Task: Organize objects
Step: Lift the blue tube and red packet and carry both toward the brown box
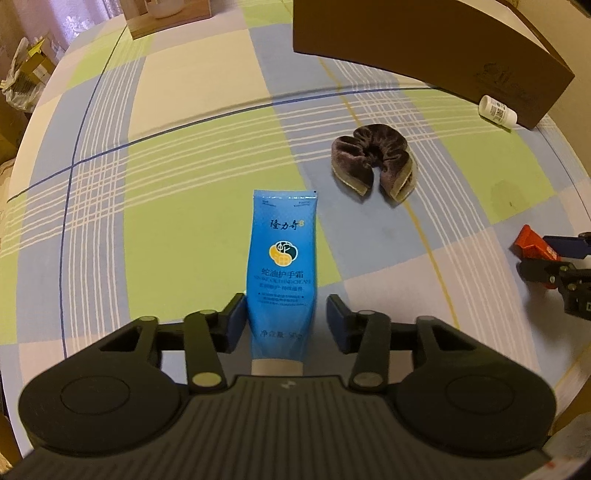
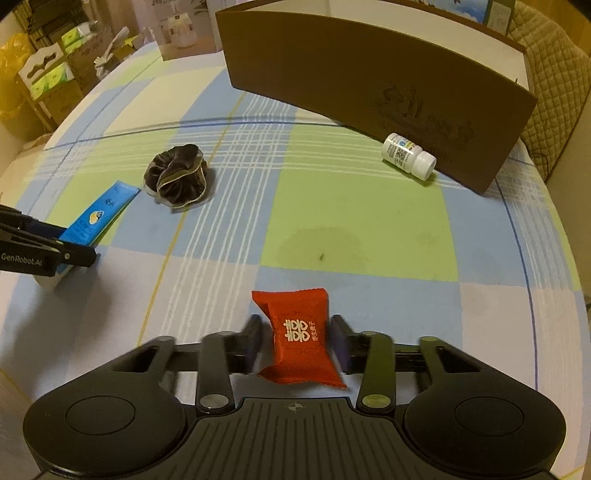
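Observation:
A blue hand-cream tube (image 1: pixel 282 266) lies on the plaid tablecloth (image 1: pixel 177 229), cap end toward the camera. My left gripper (image 1: pixel 286 308) is open and straddles its lower half: the left pad touches the tube and the right pad stands slightly clear. In the right wrist view, a red fabric pouch (image 2: pixel 299 336) with white characters lies between the fingers of my right gripper (image 2: pixel 296 325). That gripper is open, with small gaps on both sides and blurred fingers. Each view also shows the other gripper: the right gripper (image 1: pixel 546 258) at the pouch (image 1: pixel 532 245), and the left gripper (image 2: pixel 74 247) at the tube (image 2: pixel 96 218).
A brown velvet scrunchie (image 1: pixel 373 162) (image 2: pixel 177 177) lies mid-table. A small white bottle (image 1: pixel 496 110) (image 2: pixel 408 155) lies on its side against a large open cardboard box (image 1: pixel 424 48) (image 2: pixel 369 81) at the back. A wooden box (image 1: pixel 166 18) stands far left, with cartons (image 2: pixel 48 81) beyond the table edge.

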### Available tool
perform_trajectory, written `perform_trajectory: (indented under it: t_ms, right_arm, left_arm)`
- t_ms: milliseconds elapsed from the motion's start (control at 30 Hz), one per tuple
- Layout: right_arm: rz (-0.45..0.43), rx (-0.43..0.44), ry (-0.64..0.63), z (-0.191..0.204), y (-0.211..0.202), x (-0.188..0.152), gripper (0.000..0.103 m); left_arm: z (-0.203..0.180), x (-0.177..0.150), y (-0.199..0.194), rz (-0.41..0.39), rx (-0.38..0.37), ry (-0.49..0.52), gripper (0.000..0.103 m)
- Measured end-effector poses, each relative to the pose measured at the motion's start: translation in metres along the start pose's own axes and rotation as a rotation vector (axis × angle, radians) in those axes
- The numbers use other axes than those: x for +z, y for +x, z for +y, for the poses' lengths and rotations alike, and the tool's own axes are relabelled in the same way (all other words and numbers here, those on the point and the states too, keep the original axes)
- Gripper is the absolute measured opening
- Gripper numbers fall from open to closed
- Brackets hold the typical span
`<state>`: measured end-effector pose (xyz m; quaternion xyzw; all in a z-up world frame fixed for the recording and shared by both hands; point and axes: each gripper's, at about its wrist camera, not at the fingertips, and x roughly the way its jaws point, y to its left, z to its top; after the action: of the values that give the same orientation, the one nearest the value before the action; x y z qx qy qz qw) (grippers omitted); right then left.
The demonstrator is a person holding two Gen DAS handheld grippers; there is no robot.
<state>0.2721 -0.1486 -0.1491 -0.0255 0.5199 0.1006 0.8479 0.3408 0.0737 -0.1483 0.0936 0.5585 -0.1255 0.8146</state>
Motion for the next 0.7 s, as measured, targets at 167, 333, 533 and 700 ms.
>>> perform_trajectory:
  t_ms: [167, 333, 533, 700]
  right_arm:
    - [-0.004, -0.005, -0.002, -0.0012, -0.0005, -0.0004, 0.028]
    - [-0.008, -0.009, -0.008, -0.0002, -0.0008, -0.0008, 0.028]
    - [-0.012, -0.004, -0.004, -0.0001, -0.0008, -0.0019, 0.026]
    - [-0.011, 0.01, 0.003, -0.0015, -0.0012, -0.0017, 0.025]
  left_arm:
    - [-0.004, 0.0003, 0.0001, -0.001, 0.002, 0.009, 0.034]
    - [-0.0046, 0.001, 0.0004, 0.002, 0.004, 0.015, 0.034]
    - [-0.0045, 0.0012, 0.0001, -0.003, 0.004, 0.015, 0.033]
    - [-0.0046, 0.0003, -0.0006, -0.004, 0.005, 0.016, 0.033]
